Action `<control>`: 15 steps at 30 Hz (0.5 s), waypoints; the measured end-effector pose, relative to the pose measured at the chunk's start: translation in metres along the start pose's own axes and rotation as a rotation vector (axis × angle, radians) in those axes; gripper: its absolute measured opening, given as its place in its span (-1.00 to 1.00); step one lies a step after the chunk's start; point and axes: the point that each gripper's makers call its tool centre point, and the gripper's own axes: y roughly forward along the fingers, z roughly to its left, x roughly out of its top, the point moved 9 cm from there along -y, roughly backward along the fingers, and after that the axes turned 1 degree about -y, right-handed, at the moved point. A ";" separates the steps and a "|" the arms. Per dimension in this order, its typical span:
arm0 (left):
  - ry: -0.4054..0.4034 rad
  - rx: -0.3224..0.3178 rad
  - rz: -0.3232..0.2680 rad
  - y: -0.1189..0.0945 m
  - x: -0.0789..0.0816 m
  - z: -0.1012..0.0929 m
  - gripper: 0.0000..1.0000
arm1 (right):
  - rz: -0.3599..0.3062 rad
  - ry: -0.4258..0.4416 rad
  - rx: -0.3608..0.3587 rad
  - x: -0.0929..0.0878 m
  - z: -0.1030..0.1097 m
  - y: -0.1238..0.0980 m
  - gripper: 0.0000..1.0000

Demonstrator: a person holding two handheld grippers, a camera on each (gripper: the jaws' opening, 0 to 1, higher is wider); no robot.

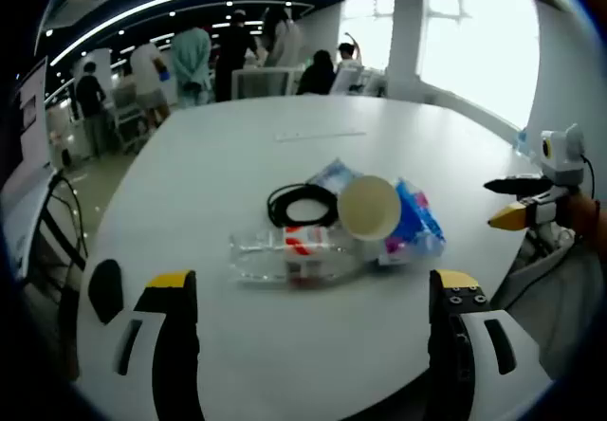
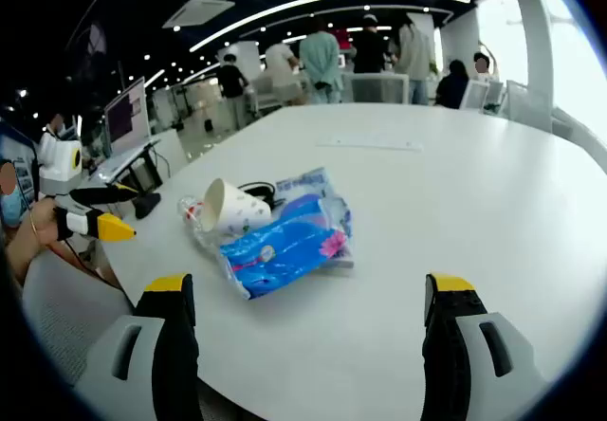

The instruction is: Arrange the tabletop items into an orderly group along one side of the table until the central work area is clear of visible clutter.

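On the white desk (image 1: 237, 155), the left gripper (image 1: 313, 293) hovers wide apart and empty. Mid-desk, a clear bottle (image 1: 294, 253) lies beside a black cable coil (image 1: 302, 203); a paper cup (image 1: 369, 208) partly hides the blue packet (image 1: 417, 227). Near the desk's edge, the right gripper (image 2: 308, 298) gapes, holding nothing.

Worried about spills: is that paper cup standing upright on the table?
No, the paper cup lies tipped on its side, its open mouth facing the left gripper view, beside the plastic bottle.
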 end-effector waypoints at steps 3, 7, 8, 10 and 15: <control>0.007 0.008 0.017 0.001 -0.002 0.001 0.96 | -0.001 -0.002 0.002 0.000 0.000 0.000 0.98; 0.002 0.003 0.016 0.001 -0.002 0.001 0.96 | 0.002 -0.004 0.007 0.000 0.001 0.001 0.98; -0.001 0.003 0.016 0.001 -0.002 0.001 0.95 | 0.003 -0.004 0.006 0.000 0.001 0.001 0.98; -0.007 0.006 0.021 0.001 -0.003 0.002 0.95 | 0.004 -0.008 0.004 0.000 0.001 0.001 0.98; -0.023 0.001 0.003 0.001 -0.001 0.002 0.93 | 0.010 -0.010 0.005 -0.001 0.001 0.001 0.98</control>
